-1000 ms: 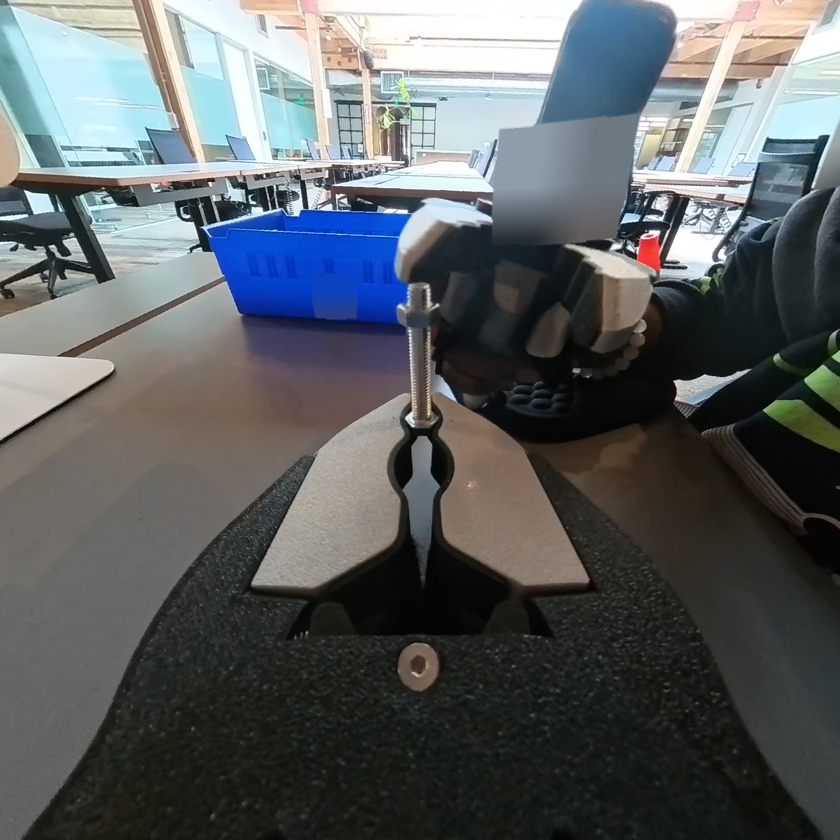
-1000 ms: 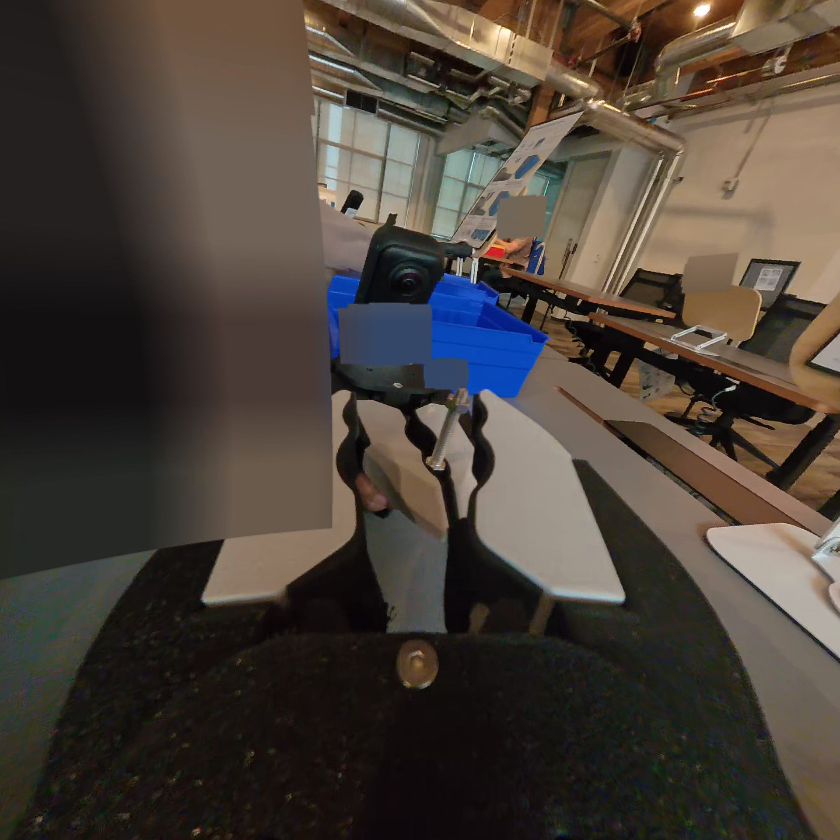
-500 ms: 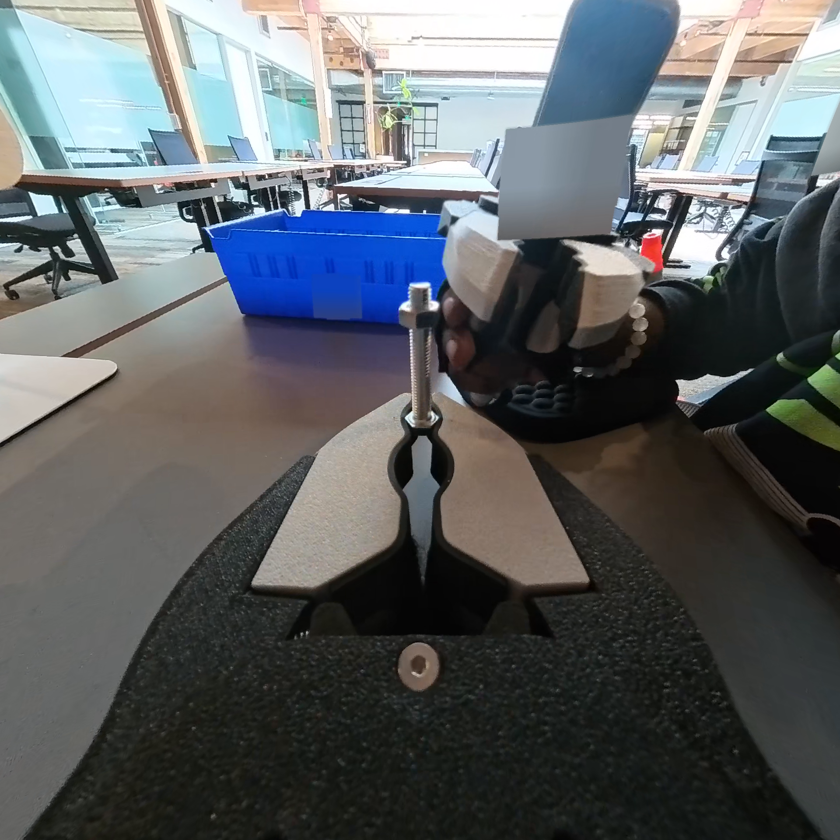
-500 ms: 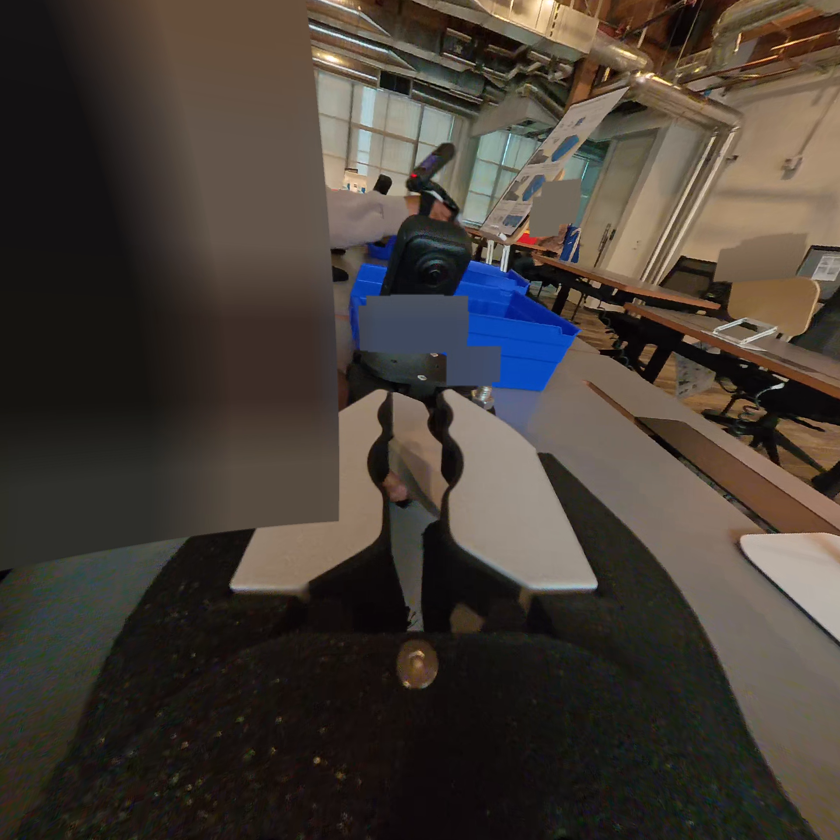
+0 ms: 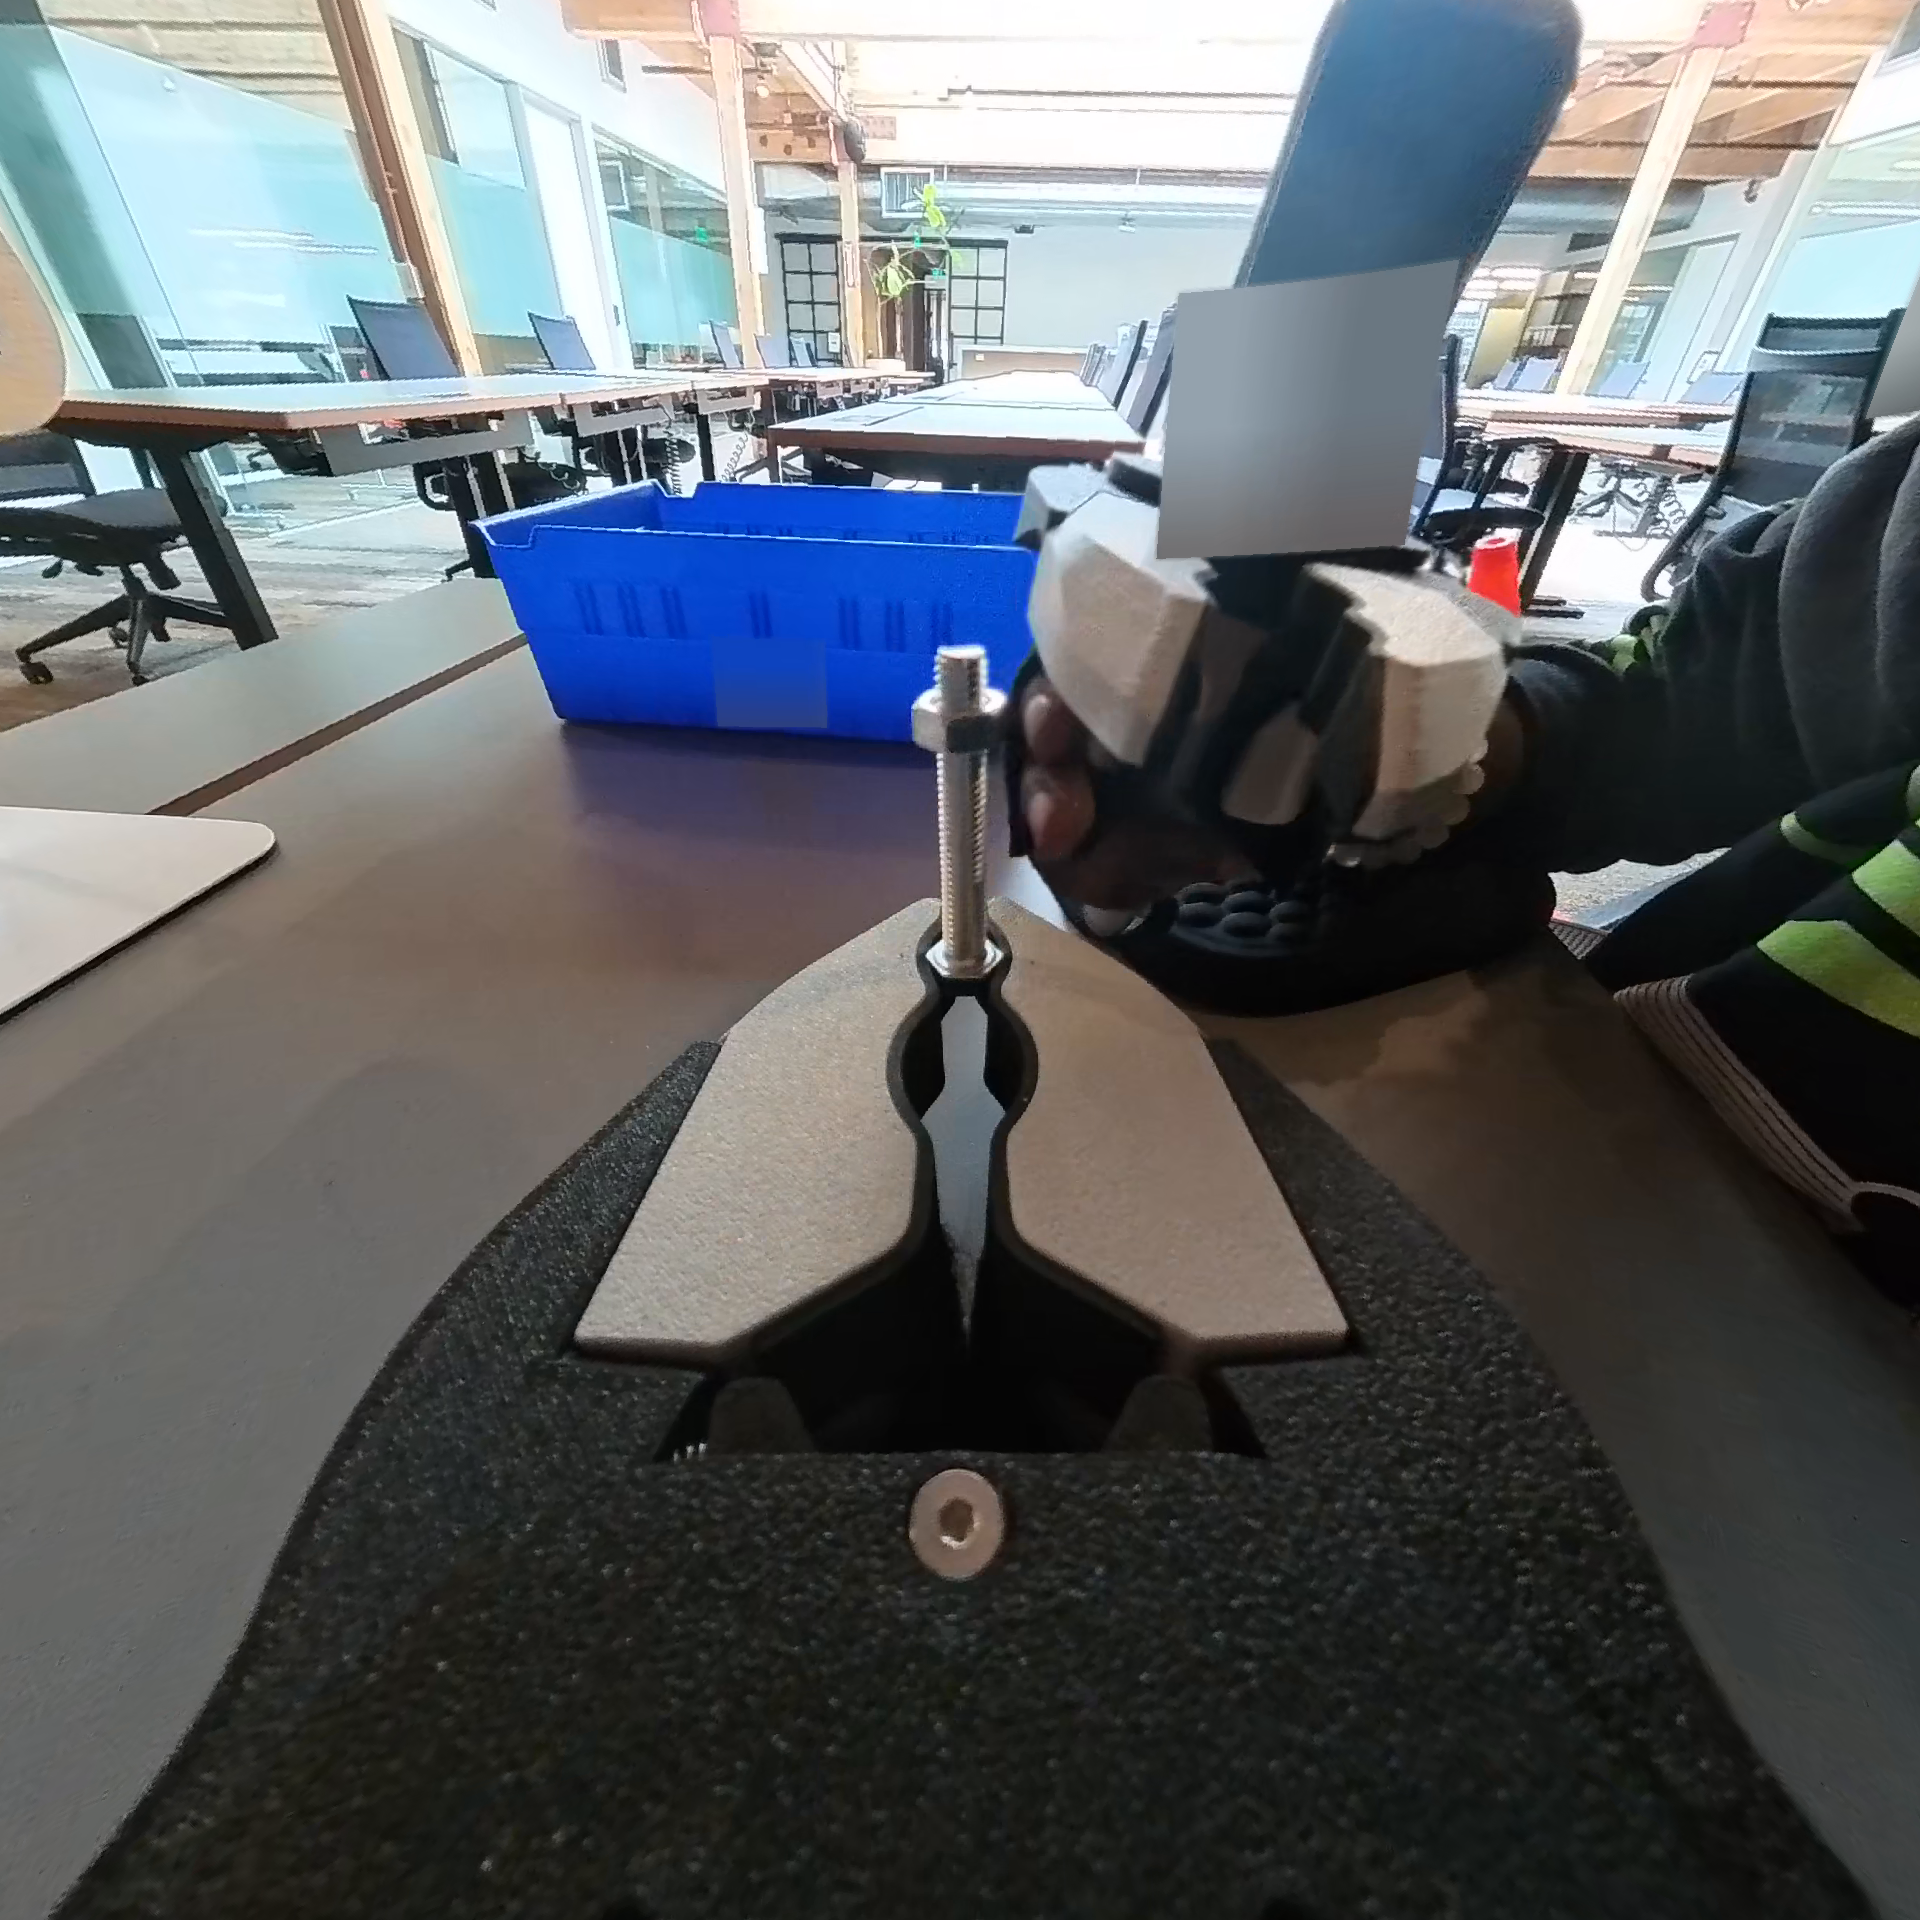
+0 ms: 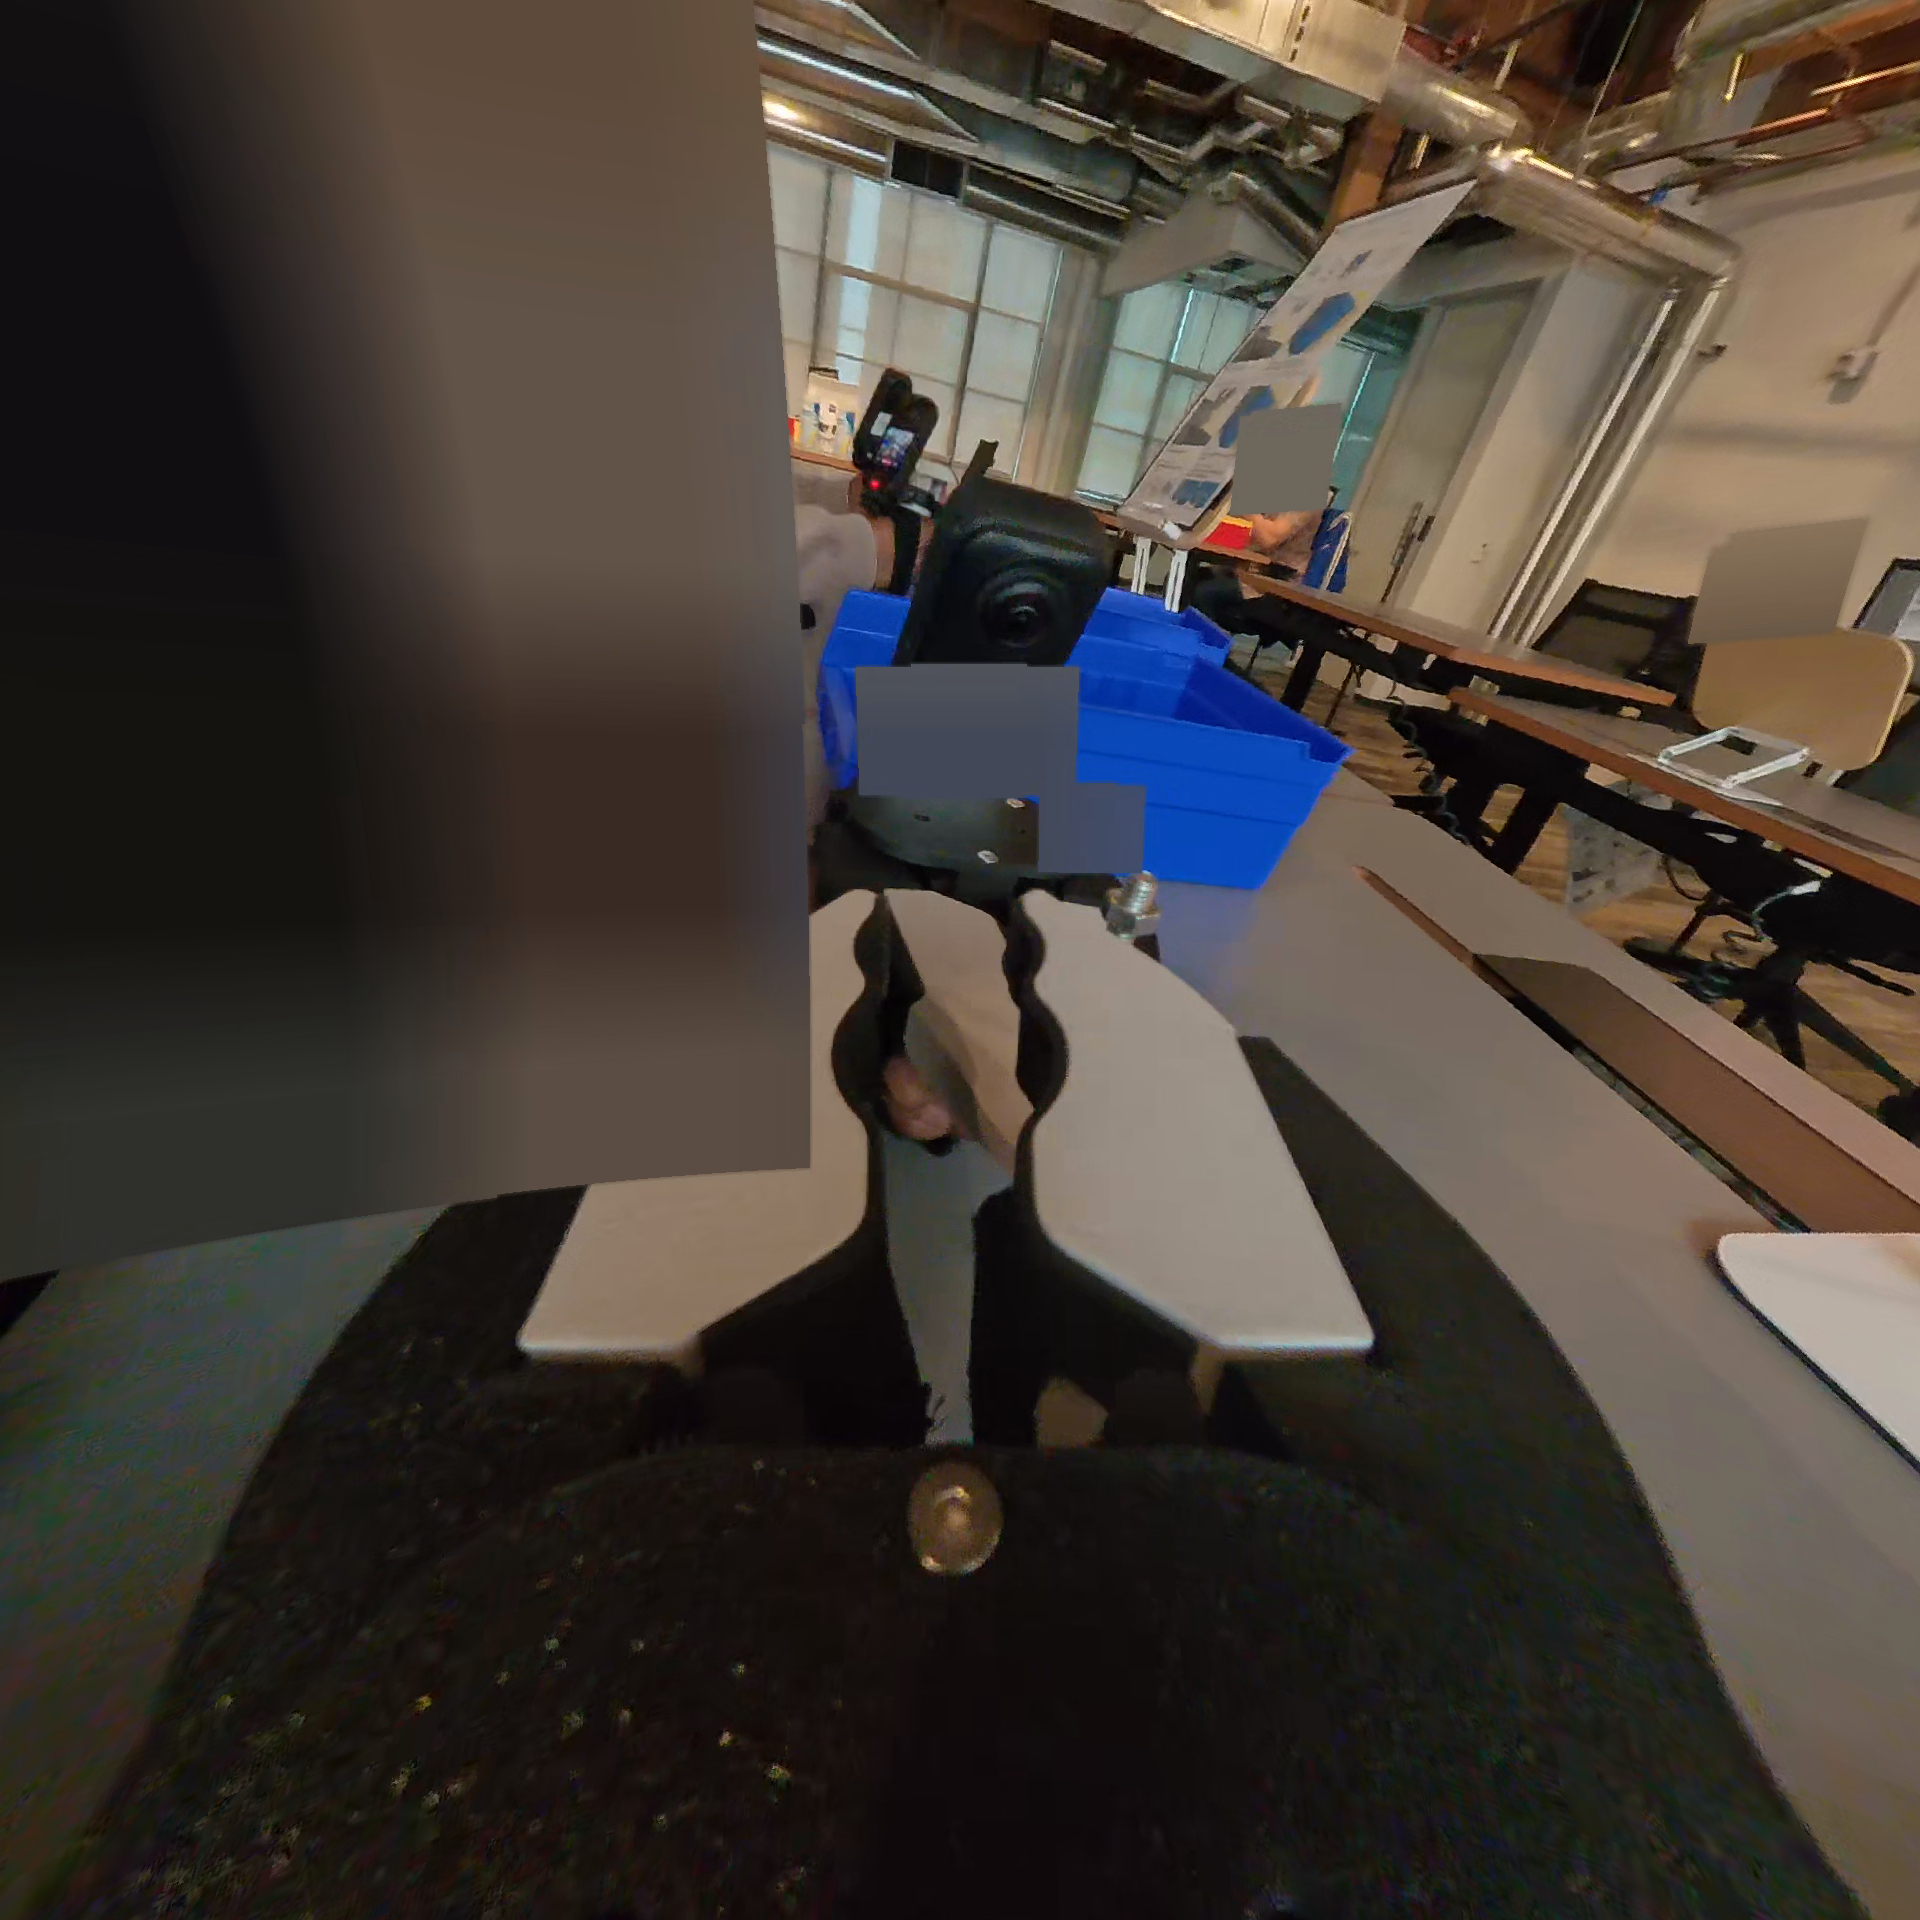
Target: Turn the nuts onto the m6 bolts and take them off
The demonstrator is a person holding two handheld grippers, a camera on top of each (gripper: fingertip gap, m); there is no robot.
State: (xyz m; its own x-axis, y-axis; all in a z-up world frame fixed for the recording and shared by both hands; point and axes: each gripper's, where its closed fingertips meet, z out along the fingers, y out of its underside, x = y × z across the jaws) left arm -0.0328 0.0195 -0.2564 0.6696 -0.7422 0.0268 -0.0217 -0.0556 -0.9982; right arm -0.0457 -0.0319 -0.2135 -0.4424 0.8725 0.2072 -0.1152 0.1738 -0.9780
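Left wrist view: my left gripper [image 5: 964,961] is clamping the head end of the bolt [image 5: 962,831], jaws nearly together around it. The bolt is standing upright above the dark bench [image 5: 436,935]. The nut [image 5: 958,719] is sitting near the top of the thread, with a few turns of thread showing above it. My right gripper [image 5: 1262,691] is hanging just right of the nut, apart from it, with a hand wrapped on the handle. A blue bin [image 5: 769,634] is sitting farther back on the bench, and a light pad [image 5: 104,894] is lying at the left edge.

Right wrist view: my right gripper [image 6: 956,914] is holding its jaws narrow with nothing between them; I'm seeing only the left gripper's finger through the gap. The bolt tip with the nut [image 6: 1132,906] is poking up just right of my right finger [image 6: 1143,1122], outside the jaws. The left gripper's camera [image 6: 1008,592] is facing me, with the blue bin [image 6: 1226,769] behind it.
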